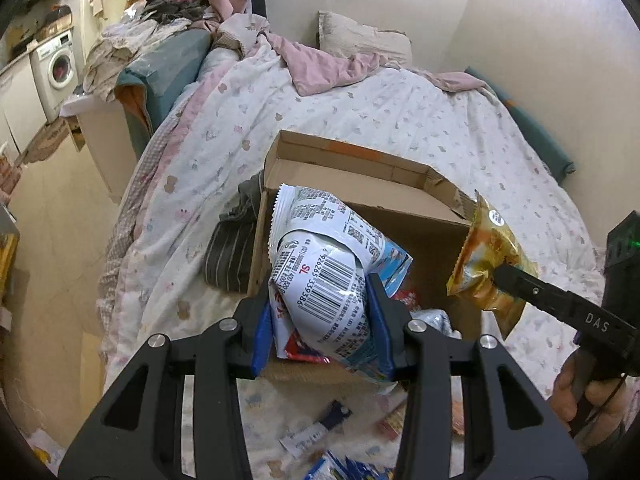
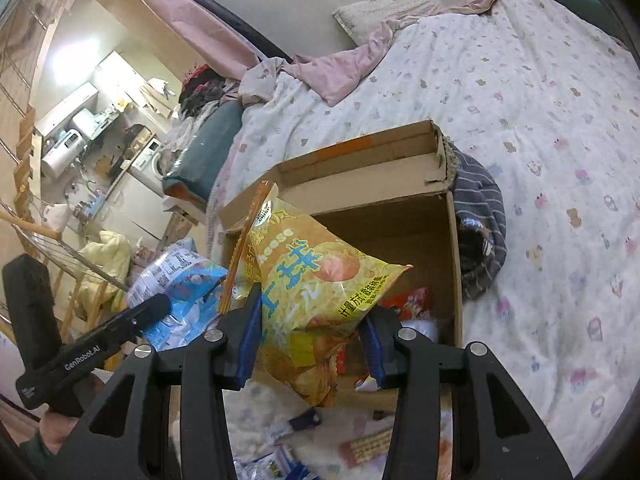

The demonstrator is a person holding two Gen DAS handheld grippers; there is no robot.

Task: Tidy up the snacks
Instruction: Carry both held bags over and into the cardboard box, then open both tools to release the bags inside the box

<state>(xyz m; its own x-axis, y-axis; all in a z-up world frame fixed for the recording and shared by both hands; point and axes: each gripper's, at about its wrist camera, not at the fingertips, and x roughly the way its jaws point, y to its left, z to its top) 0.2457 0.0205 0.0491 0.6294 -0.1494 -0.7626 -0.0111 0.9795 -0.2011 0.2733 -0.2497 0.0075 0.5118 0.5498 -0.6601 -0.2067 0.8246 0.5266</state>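
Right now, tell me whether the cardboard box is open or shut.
Open. The cardboard box has its top flaps folded back, and snack packets show inside.

Black skeletal left gripper (image 1: 320, 320), blue pads, silver screws; right gripper (image 2: 312, 340) alike

We read "SL" and 339386 by the barcode on the white bag (image 1: 328, 280). "DAS" (image 1: 596, 326) and "GenRobot.AI" (image 2: 82, 359) stand on the grippers.

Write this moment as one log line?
left gripper: holds white snack bag | right gripper: holds yellow chip bag | both over cardboard box
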